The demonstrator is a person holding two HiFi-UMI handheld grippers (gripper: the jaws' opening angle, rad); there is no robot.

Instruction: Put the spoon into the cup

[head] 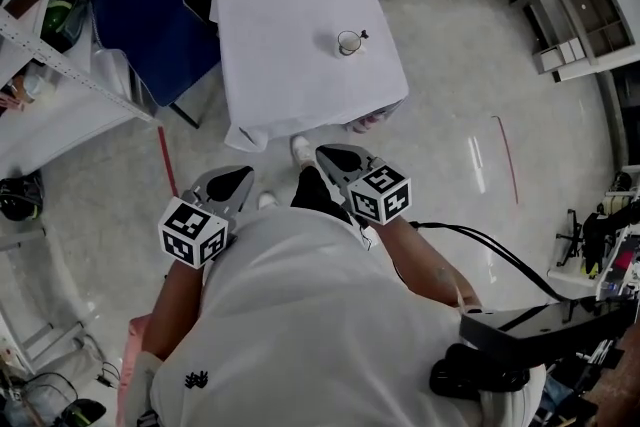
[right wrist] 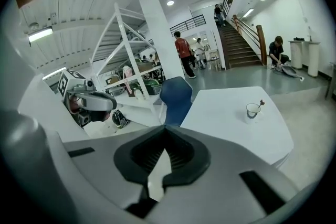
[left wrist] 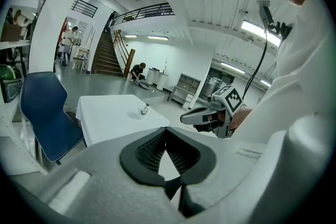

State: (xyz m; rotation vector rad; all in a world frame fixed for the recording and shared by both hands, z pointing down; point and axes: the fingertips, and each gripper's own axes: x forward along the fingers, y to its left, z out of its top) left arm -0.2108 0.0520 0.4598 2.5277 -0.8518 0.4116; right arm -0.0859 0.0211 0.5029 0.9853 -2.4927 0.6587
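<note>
Left gripper (head: 230,181) is sitting at lower left of centre in the head view, jaws together, tips meeting, nothing between them and nothing touching. Right gripper (head: 340,158) is sitting just right of centre, jaws likewise pressed together and empty. Both are hanging over bare floor, close to the person's torso and well apart from the table (head: 290,85), which is draped in a white cloth in the upper middle. The cup (head: 349,42) is standing upright on that table, the spoon (head: 362,35) resting inside it with its handle poking out to the right. A blue chair (head: 150,25) is standing at the table's left edge.
</note>
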